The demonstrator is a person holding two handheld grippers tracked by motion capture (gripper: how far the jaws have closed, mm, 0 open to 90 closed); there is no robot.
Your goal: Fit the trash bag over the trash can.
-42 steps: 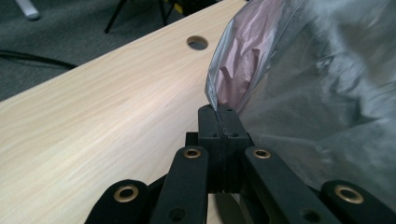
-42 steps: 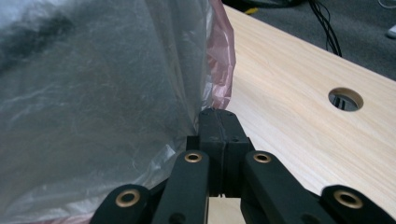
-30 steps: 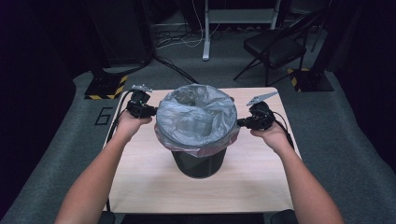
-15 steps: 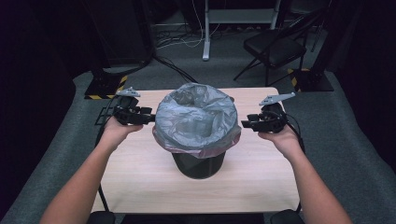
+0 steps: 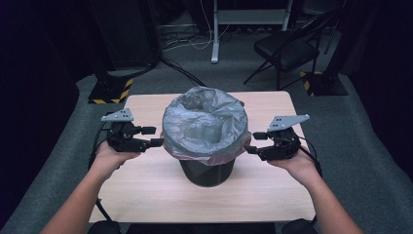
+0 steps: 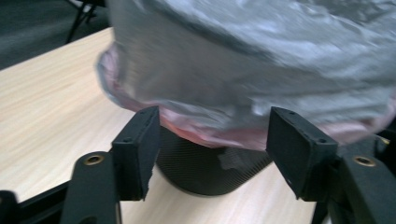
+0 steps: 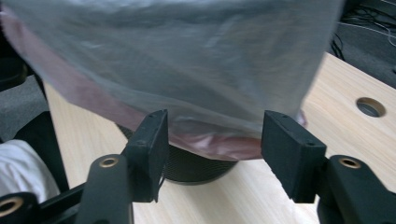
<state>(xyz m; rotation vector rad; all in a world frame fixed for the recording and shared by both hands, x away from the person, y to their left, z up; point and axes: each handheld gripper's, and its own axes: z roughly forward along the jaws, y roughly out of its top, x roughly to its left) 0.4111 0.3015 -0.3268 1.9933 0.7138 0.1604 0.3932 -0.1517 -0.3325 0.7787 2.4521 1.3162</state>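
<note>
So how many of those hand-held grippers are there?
2. The left hand-held gripper is at the left side of the bin bag, the right hand-held gripper at its right side. Both are open and just off the bag.

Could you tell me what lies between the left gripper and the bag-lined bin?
Nothing: in the high view a bare strip of table separates the left gripper from the bin's bag.

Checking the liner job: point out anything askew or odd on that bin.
Nothing stands out. The grey plastic liner folds evenly over the rim of the upright black round bin; a pink hem edges the fold.
</note>
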